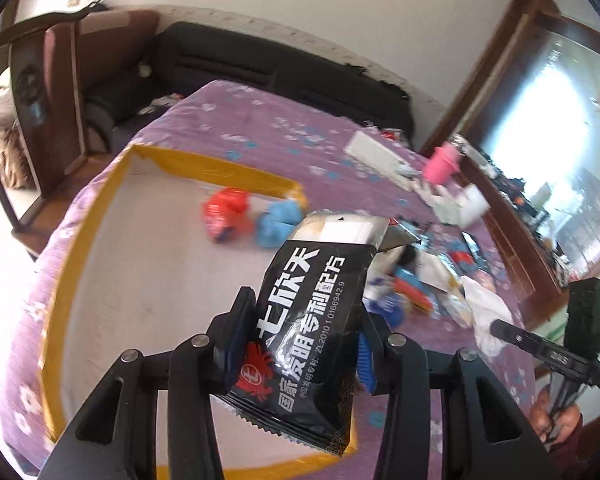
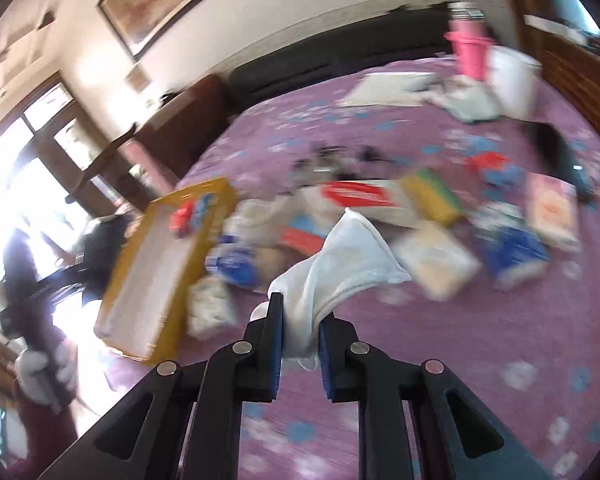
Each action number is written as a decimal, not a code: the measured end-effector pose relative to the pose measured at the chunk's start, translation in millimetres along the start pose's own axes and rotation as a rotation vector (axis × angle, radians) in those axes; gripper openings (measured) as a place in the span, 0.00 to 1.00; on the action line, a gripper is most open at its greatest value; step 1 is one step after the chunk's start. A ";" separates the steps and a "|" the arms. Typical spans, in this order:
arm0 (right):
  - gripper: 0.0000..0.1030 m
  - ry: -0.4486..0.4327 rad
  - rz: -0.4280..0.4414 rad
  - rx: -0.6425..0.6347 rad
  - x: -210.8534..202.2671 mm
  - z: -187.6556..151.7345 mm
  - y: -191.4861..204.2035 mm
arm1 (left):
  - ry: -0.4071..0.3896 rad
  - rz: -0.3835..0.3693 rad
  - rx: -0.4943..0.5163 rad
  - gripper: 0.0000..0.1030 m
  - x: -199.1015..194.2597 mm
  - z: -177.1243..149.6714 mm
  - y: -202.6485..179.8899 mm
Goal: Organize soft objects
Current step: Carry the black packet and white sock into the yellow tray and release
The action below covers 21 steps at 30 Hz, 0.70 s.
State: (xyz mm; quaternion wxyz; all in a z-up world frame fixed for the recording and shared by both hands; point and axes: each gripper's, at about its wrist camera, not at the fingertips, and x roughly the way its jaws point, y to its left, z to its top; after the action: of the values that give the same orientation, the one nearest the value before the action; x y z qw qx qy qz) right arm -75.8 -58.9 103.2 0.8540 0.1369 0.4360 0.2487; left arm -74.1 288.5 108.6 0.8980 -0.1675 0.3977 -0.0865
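My left gripper [image 1: 300, 332] is shut on a black packet with white Chinese lettering [image 1: 312, 320] and holds it above a shallow box with yellow taped rims [image 1: 80, 248]. A red soft bundle [image 1: 226, 216] and a blue one [image 1: 278, 222] lie in the box's far corner. My right gripper [image 2: 300, 332] is shut on a white cloth [image 2: 340, 264] and holds it above the purple bedspread [image 2: 480, 360]. The box also shows at the left of the right wrist view [image 2: 148, 280], which is blurred.
A pile of packets, tissue packs and small boxes [image 2: 440, 220] lies across the bed's middle. A pink cup [image 1: 442, 164] and a white flat box [image 1: 376, 156] stand at the far side. A dark sofa [image 1: 260, 64] and wooden furniture border the bed.
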 end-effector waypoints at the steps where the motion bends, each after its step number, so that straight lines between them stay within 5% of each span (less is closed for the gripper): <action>1: 0.16 0.014 0.019 -0.018 8.6 6.1 11.4 | 0.009 0.015 -0.015 0.42 4.6 5.7 9.4; 12: 0.17 0.191 0.097 -0.252 146.3 57.7 136.7 | 0.115 0.102 -0.214 0.42 76.5 54.5 104.3; 21: 0.17 0.272 0.072 -0.283 229.4 71.9 162.9 | 0.121 0.091 -0.284 0.48 104.0 68.4 126.3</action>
State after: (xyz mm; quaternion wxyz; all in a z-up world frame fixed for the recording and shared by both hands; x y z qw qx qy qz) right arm 46.7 201.3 63.3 0.7885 -0.0037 0.5030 0.3539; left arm 49.1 391.6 33.6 0.8427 -0.2688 0.4664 0.0015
